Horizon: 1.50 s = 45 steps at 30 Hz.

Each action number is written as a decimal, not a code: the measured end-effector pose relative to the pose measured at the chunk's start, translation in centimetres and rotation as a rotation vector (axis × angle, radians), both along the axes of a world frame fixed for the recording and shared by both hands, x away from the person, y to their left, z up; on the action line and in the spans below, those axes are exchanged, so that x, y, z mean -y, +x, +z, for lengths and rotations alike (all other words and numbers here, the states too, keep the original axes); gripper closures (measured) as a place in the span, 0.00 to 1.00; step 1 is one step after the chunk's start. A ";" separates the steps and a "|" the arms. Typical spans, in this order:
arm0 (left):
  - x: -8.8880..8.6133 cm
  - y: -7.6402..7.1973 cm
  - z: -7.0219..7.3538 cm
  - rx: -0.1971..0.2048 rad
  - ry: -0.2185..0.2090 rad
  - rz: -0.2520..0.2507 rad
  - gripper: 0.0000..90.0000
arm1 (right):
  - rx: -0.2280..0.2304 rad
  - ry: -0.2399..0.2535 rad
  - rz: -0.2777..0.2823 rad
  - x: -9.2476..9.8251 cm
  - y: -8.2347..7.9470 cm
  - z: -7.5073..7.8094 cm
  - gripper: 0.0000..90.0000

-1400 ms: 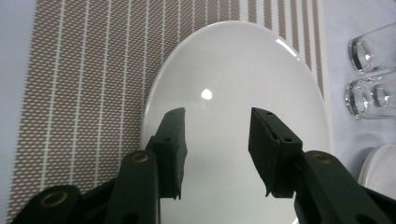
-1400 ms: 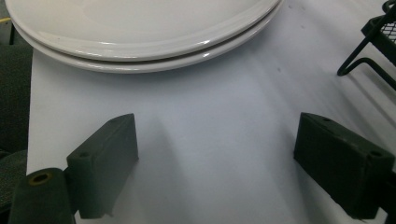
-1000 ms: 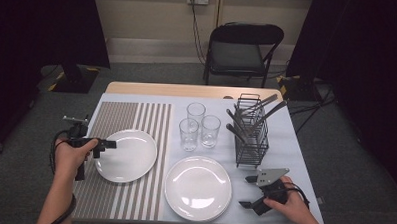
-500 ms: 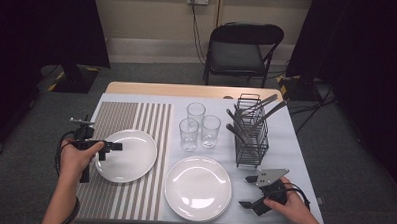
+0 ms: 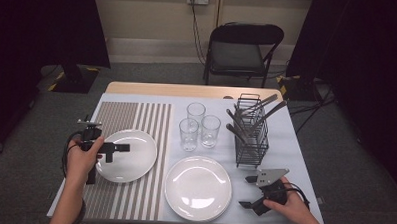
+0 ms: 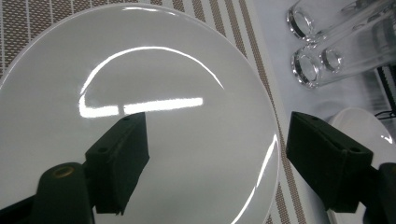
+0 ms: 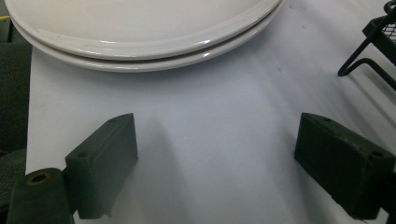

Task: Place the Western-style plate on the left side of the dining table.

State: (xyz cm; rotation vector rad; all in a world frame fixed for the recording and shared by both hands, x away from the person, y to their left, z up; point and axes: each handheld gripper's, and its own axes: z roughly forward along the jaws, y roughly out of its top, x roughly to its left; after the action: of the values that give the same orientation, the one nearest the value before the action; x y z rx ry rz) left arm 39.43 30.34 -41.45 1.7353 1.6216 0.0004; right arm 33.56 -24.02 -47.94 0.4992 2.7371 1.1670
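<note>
- Plate point(image 5: 126, 155) on the striped mat point(image 5: 131, 120), at the table's left; second plate point(image 5: 198, 188) on the white cloth beside it.
- Handling, judged: glazed ceramic, stiff, fairly heavy for a pinch, slippery, will chip or break if dropped. Best hold is the rim, one jaw over and one under the near edge.
- Looks: round, plain white, shallow, glossy with lamp glare, empty.
- Left gripper point(image 5: 116, 148) sits over the plate, jaws just opened wide, nothing pinched; the pads stand clear above the glaze.
- Right gripper point(image 5: 251, 191) rests by the second plate, jaws spread, holding nothing.
</note>
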 end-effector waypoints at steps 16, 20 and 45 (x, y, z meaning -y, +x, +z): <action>1.8 -0.9 -0.5 0.094 0.029 -0.030 0.19 | 0.002 -0.003 -0.001 0.0 0.0 0.0 0.14; 2.1 -1.1 -0.8 0.097 0.029 -0.019 0.18 | 0.004 -0.005 -0.002 0.0 -0.1 0.0 0.14; 1.9 -2.8 -0.5 0.096 0.041 -0.052 0.18 | -0.050 0.002 0.004 -0.1 0.3 1.8 0.15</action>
State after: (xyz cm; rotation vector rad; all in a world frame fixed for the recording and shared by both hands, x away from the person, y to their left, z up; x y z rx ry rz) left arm 36.67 28.45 -41.91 1.7807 1.5161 0.0911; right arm 33.81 -23.92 -46.12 0.5299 2.7806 1.1746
